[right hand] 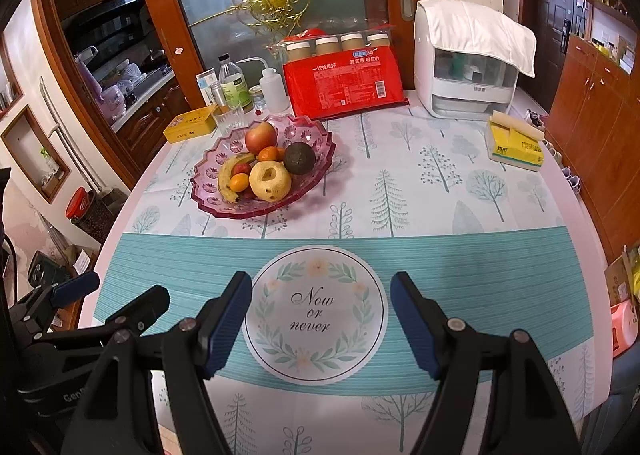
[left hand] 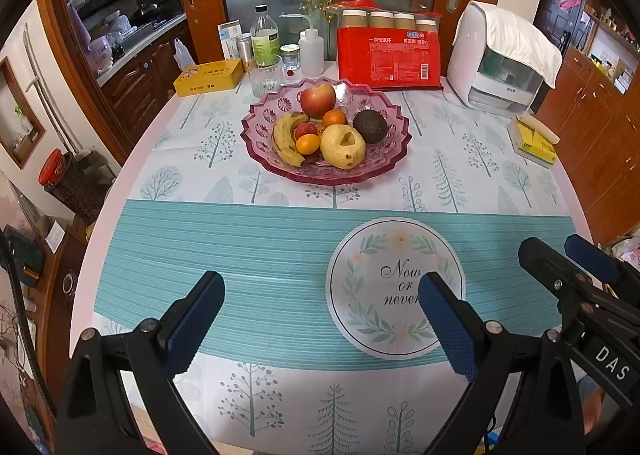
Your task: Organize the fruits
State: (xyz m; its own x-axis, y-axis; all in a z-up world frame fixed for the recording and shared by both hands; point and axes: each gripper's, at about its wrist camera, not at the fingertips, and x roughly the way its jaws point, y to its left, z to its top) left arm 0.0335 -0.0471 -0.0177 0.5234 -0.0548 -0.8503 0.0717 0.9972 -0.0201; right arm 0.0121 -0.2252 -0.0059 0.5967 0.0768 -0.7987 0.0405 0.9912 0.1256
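- Pink glass bowl on counter: apple, banana, pear, avocado.
- Left gripper: fingers spread, empty.
- Right gripper: fingers spread, empty.

The right claw hangs agape and empty over the round mat, fruit bowl beyond.

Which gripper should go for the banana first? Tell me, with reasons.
Left, probably. The banana lies on the left side of the pink bowl, nearer the left gripper. The right gripper would cross the pear. Both jaws stand open and empty.
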